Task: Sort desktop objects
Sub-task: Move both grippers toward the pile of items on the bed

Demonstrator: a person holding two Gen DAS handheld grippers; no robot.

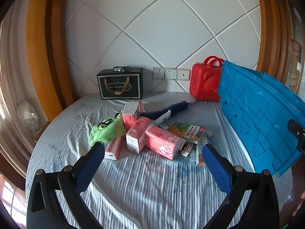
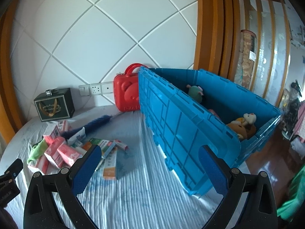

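L gripper (image 1: 153, 157) jaws spread wide, nothing btwn them, hovering over striped cloth (image 1: 144, 187) on table. At its 12 o'clock, close ahead: pile of pink tissue packs (image 1: 162, 142), one just off the L pad tip. Green rag (image 1: 106, 129) at 11 o'clock touching the packs; medicine boxes (image 1: 187, 130) at 1 o'clock beside the R pad. Dark blue brush (image 1: 167, 109) lies behind the pile, black gift box (image 1: 120, 84) at 12 o'clock against the wall, red case (image 1: 205, 82) at 1 o'clock.

R gripper (image 2: 148, 168) also wide open & empty. Blue crate (image 2: 190, 126) at 1 o'clock, its hanging lid flap reaching down near the R pad; plush toys (image 2: 246, 123) inside. Orange box (image 2: 110, 168) just past the L pad, pile at 10 o'clock
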